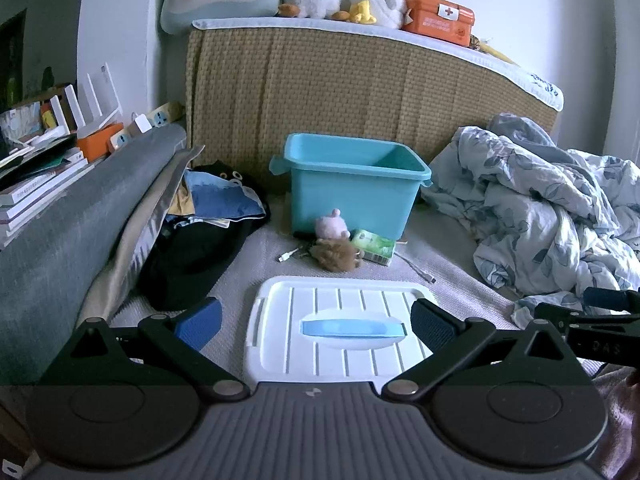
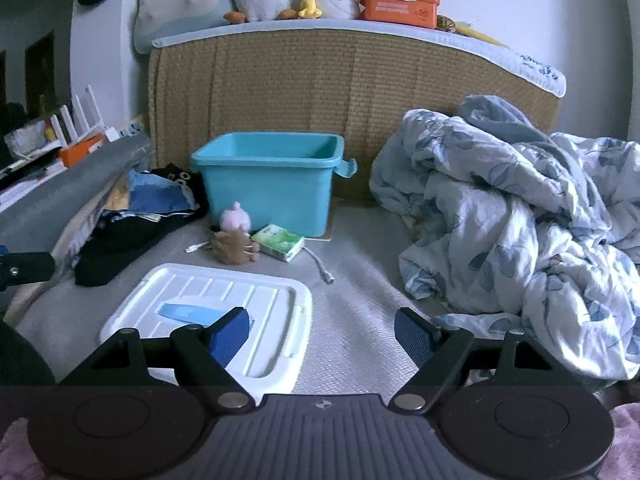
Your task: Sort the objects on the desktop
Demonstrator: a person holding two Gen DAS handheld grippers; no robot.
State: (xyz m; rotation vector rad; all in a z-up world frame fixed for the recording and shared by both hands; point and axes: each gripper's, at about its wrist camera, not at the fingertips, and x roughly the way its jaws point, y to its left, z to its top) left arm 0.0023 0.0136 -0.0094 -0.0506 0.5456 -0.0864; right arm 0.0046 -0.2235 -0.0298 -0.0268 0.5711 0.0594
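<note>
An open teal storage bin (image 1: 352,184) (image 2: 272,180) stands on the bed against the woven headboard. In front of it lie a pink plush (image 1: 331,224) (image 2: 236,218), a brown plush (image 1: 336,256) (image 2: 234,246), a green tissue pack (image 1: 374,246) (image 2: 282,242) and a white cable (image 1: 416,268) (image 2: 320,266). The bin's white lid (image 1: 340,332) (image 2: 224,312) with a blue handle lies flat nearer me. My left gripper (image 1: 316,324) is open just above the lid. My right gripper (image 2: 322,338) is open, hovering by the lid's right edge, nothing between its fingers.
A crumpled floral duvet (image 1: 552,208) (image 2: 520,216) fills the right side. Dark and blue clothes (image 1: 208,232) (image 2: 148,208) are piled at the left beside a grey bolster (image 1: 80,216). Plush toys and an orange first-aid box (image 1: 438,18) (image 2: 400,0) sit on the headboard.
</note>
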